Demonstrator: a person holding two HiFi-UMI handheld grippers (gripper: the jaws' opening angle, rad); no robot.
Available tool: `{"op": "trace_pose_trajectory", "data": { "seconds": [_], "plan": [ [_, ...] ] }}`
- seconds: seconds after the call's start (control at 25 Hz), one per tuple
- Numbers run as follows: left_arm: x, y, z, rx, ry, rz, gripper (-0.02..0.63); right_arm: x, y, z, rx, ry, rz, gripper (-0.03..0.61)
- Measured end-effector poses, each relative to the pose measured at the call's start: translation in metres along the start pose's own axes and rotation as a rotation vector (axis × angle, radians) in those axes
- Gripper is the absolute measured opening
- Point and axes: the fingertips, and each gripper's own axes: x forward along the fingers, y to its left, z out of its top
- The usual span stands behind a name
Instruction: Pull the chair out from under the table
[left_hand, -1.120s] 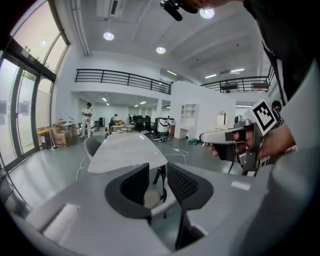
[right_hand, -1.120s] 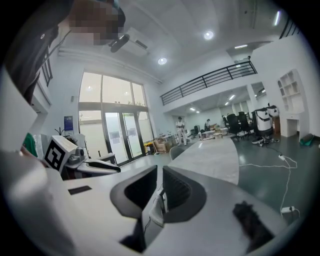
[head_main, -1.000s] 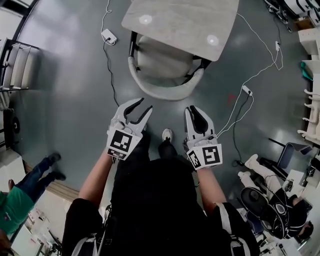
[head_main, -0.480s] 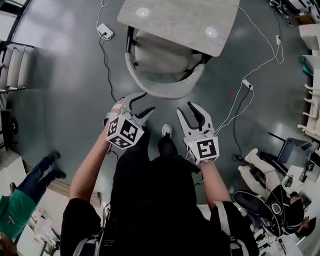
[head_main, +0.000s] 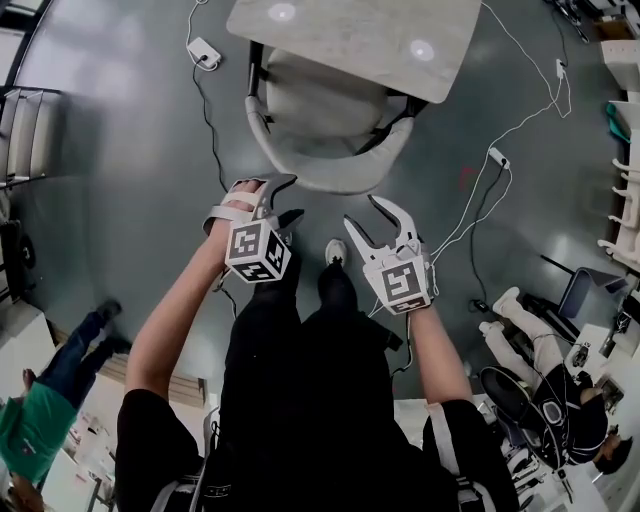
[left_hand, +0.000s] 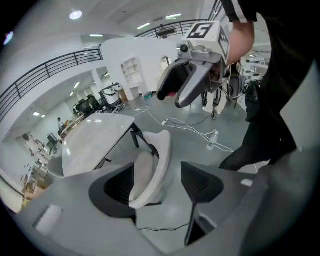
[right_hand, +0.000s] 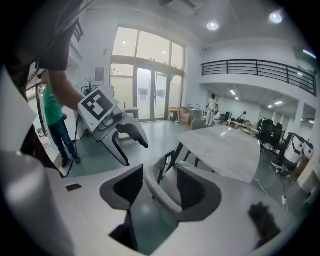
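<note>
A pale grey chair (head_main: 318, 128) with a curved backrest stands tucked under the light stone-topped table (head_main: 352, 38), its back toward me. My left gripper (head_main: 284, 200) hovers just short of the backrest's left part. My right gripper (head_main: 362, 212) hangs a little short of its right part. Both have just been opening their jaws and stand open, with nothing pressed between the pads. In the left gripper view the chair's backrest (left_hand: 159, 162) shows beyond the gap of the left gripper (left_hand: 160, 185). The right gripper (right_hand: 159, 189) frames the backrest (right_hand: 156, 192) likewise.
White cables and a power strip (head_main: 204, 52) lie on the grey floor round the table. My own shoe (head_main: 335, 252) is between the grippers. A person in green (head_main: 30, 425) stands lower left, another person (head_main: 545, 405) sits lower right. Shelving (head_main: 622, 150) lines the right.
Both grippers have sunk toward the chair's backrest and rolled, the marker cubes turning. Their jaws have spread wider. The chair and table have not moved.
</note>
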Motion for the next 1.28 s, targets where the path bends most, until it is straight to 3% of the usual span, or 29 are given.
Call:
{"op": "trace_pose_trajectory", "data": {
  "seconds": [0.76,1.28],
  "plan": [
    [0.067,-0.011,-0.052,0.195,0.123,-0.045,0.307,0.053,0.0,-0.09,-0.386,0.296,0.104,0.255],
    [0.105,0.001,-0.073,0.27,0.134,-0.037,0.291,0.066,0.002,-0.108,-0.413,0.326,0.111,0.256]
  ]
}}
